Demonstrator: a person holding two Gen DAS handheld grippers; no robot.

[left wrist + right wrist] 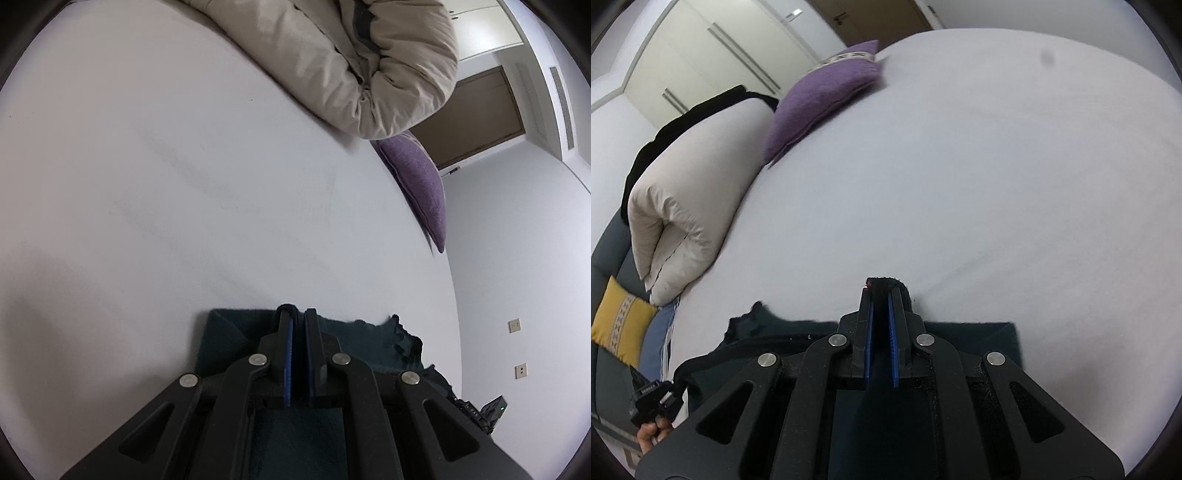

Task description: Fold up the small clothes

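1. Left claw (297,314): jaws together, clamped on a pinch of dark teal cloth (236,332) w/ a dark bit poking past the tips. Pointing down at the bed.
2. Right claw (882,291): same deal, jaws near together, nipped on a fold of the same cloth (975,332), black edge sticking out at the tips.
3. Cloth: small dark garment, lying on the white sheet (184,184) right under and around both claws, frilly edge (402,332) on the side between them. Held at two spots, rest resting on the bed.
4. Further out: cream duvet (683,192) folded at the bed edge, purple cushion (823,88) near it, yellow cushion (620,325) on a sofa off to the side, wardrobe doors (713,48) behind. Well apart from the cloth.
5. Risks, judged: thin pinch at the tips could slip if pulled fast → fold drops crooked. Uneven travel of the two claws → skewed edges. Frilly edge may bunch or tuck under.
6. Containers: none seen, no basket or box; nothing to report inside.
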